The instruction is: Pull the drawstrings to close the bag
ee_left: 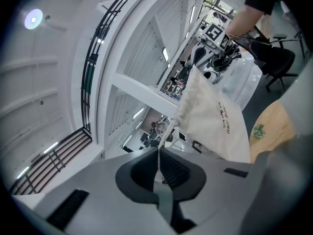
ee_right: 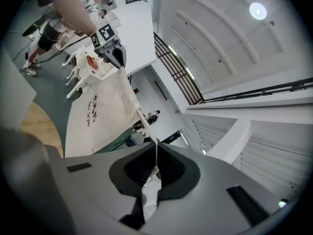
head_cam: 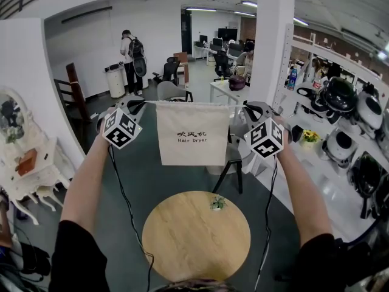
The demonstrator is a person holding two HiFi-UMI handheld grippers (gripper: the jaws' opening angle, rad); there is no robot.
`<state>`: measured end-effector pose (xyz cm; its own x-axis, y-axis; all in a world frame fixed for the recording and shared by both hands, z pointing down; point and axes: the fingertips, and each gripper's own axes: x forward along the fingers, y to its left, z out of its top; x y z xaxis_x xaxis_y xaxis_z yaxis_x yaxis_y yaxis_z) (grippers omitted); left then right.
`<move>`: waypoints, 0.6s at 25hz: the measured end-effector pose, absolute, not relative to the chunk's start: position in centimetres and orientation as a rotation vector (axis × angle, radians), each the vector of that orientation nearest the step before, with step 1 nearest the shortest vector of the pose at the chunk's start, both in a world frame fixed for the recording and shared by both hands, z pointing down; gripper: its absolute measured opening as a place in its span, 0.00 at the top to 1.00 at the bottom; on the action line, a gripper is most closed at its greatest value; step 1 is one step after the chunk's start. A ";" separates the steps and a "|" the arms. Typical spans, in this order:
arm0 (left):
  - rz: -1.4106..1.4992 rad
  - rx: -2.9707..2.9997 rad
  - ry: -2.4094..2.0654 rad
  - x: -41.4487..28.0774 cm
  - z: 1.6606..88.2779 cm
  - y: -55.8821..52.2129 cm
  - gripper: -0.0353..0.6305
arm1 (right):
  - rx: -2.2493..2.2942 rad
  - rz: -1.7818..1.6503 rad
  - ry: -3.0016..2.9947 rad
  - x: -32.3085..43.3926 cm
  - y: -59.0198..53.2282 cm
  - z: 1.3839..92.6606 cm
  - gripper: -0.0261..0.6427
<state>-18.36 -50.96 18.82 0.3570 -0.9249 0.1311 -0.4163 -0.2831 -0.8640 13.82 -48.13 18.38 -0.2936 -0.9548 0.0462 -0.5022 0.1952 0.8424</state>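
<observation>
**Drawstring bag held taut in mid-air, one cord in each gripper**

One white cloth bag (head_cam: 193, 134), printed "Hair Dryer", hangs in the air above the single round wooden tabletop (head_cam: 182, 248), clear of the one small plant (head_cam: 217, 203) standing on it. At the bag's left corner, the left hand-held gripper (head_cam: 142, 104) is clamped tight on the left drawstring (ee_left: 167, 132). At its right corner, the right hand-held gripper (head_cam: 246, 109) pinches the right drawstring (ee_right: 145, 125) the same way. That makes two grippers and two cords, both cords drawn straight. The bag's mouth looks flat and wide, so the closing appears barely begun. The thin cords are the likely weak point: either could slide out of the closed jaws under a harder pull. An uneven pull could also bunch the mouth toward one corner only.
</observation>
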 end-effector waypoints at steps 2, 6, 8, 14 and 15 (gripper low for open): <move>-0.840 -1.861 1.181 -18.5 18.8 -51.0 0.92 | 1.362 -0.986 -1.893 13.9 -48.2 18.3 0.95; -0.822 -1.870 1.197 -18.7 18.6 -51.1 0.92 | 1.369 -0.976 -1.903 14.1 -48.3 18.5 0.96; -0.813 -1.878 1.205 -18.6 18.6 -51.2 0.92 | 1.372 -0.968 -1.910 14.2 -48.4 18.5 0.96; -0.792 -1.897 1.221 -19.0 18.5 -51.0 0.92 | 1.392 -0.940 -1.935 14.4 -48.3 18.3 0.96; -0.789 -1.898 1.222 -19.0 18.5 -51.0 0.92 | 1.396 -0.934 -1.938 14.5 -48.3 18.3 0.96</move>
<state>-19.04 -50.96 18.45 0.3590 -0.9274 0.1052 -0.4774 -0.2793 -0.8331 14.46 -48.30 18.26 -0.2936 -0.9548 0.0477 -0.5574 0.2114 0.8029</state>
